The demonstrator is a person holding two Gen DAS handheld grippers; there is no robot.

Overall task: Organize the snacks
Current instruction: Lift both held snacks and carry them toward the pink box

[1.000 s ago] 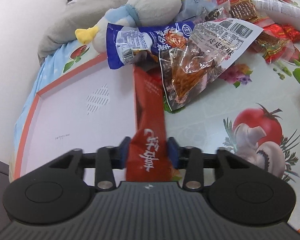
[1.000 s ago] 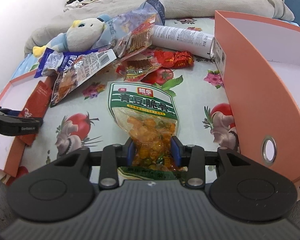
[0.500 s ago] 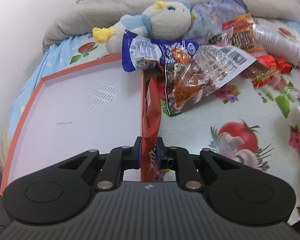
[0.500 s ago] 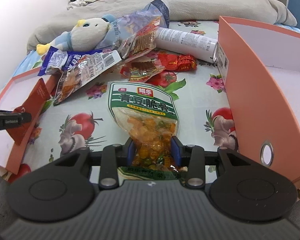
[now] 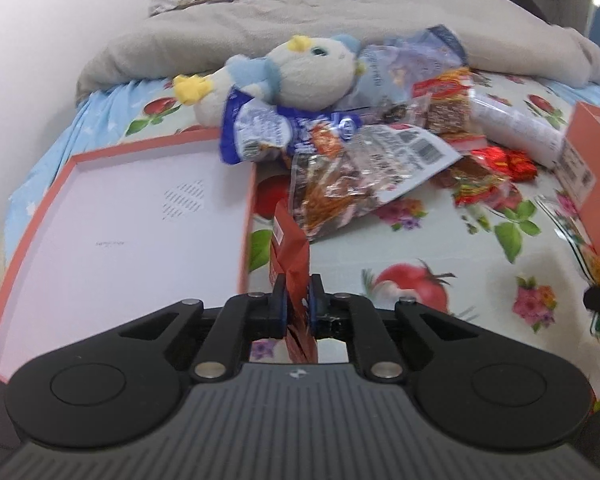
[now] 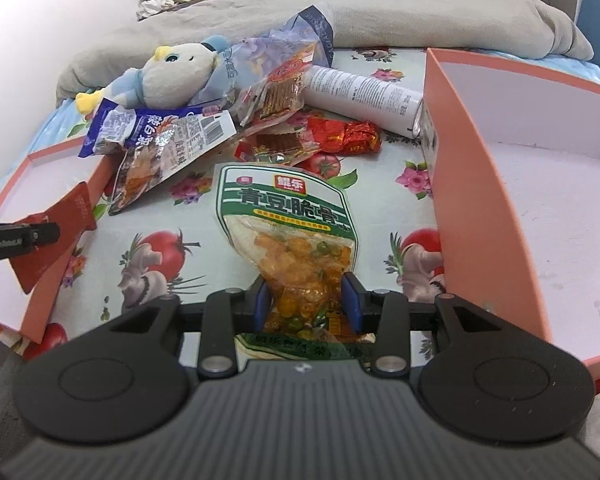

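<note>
left gripper (image 5: 298, 300) is pinched tight on the red sachet (image 5: 290, 248), jaws nearly closed on its lower end, packet standing edge-on just beside the right wall of the shallow orange tray (image 5: 248, 216); in the right wrist view the same sachet (image 6: 56, 228) hangs over that tray's rim. right gripper (image 6: 306, 302) has its pads around the neck of the green bean snack bag (image 6: 288, 216), squeezing it in; the bag lies flat on the tomato-print cloth (image 6: 160, 240) between the tray and the tall orange box (image 6: 472, 184). sachet looks thin, light and floppy, foil probably a bit slick, so a hold near the sealed end seems right and it will likely flop when tilted. green bag looks heavier, lumpy contents that shift, soft film that crumples; gripping the narrow waist as now should work, but it may sag or swing once lifted, and contents could crush if squeezed hard. rest of the pile is further back: clear barcode snack bag (image 5: 352, 184), blue packet (image 5: 268, 128), red candy wrappers (image 6: 344, 138), white can (image 6: 364, 94), plush toy (image 5: 300, 76).
</note>
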